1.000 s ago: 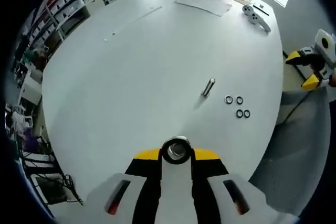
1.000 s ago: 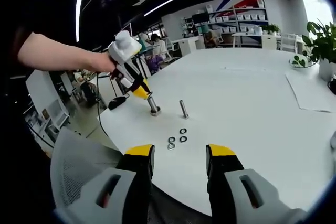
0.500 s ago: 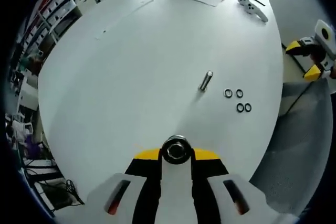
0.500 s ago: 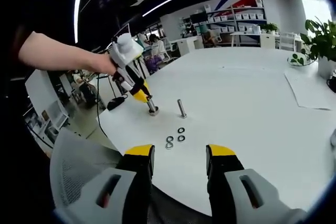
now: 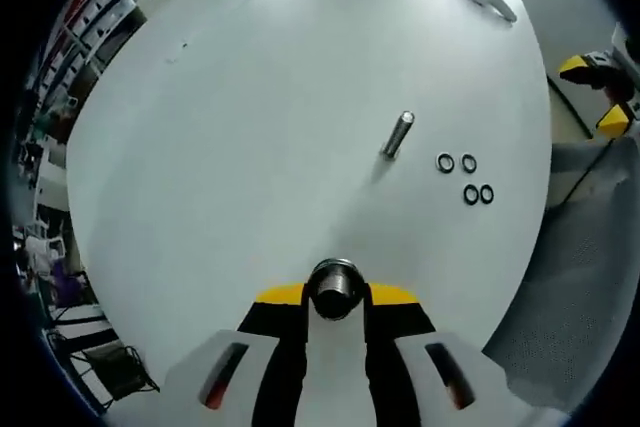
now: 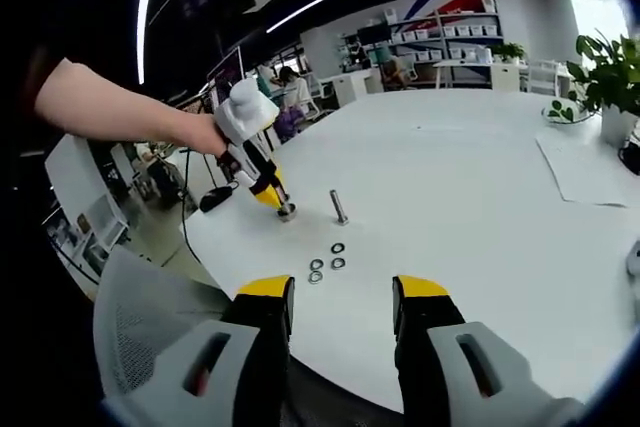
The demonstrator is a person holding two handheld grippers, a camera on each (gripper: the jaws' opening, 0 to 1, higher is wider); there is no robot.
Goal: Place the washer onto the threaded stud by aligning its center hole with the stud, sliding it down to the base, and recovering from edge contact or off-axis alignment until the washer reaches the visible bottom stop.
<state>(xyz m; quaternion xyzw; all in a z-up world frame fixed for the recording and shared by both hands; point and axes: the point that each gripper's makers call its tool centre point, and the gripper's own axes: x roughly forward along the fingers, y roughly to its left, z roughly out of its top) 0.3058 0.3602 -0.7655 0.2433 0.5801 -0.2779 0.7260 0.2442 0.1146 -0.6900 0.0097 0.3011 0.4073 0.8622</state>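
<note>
I see four small dark washers (image 5: 465, 178) clustered right of centre on the white desk (image 5: 250, 127), just beside the upright threaded stud (image 5: 398, 134). My left hand-held gripper (image 5: 336, 292) is clamped on a metal cylinder (image 5: 335, 287); my right hand-held gripper (image 6: 340, 292) has jaws apart, and its view shows a potted plant (image 6: 615, 87) at the right edge

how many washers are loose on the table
4 washers, clustered on the white table just beside the upright stud: two nearer it, two farther. None look hidden.
</note>
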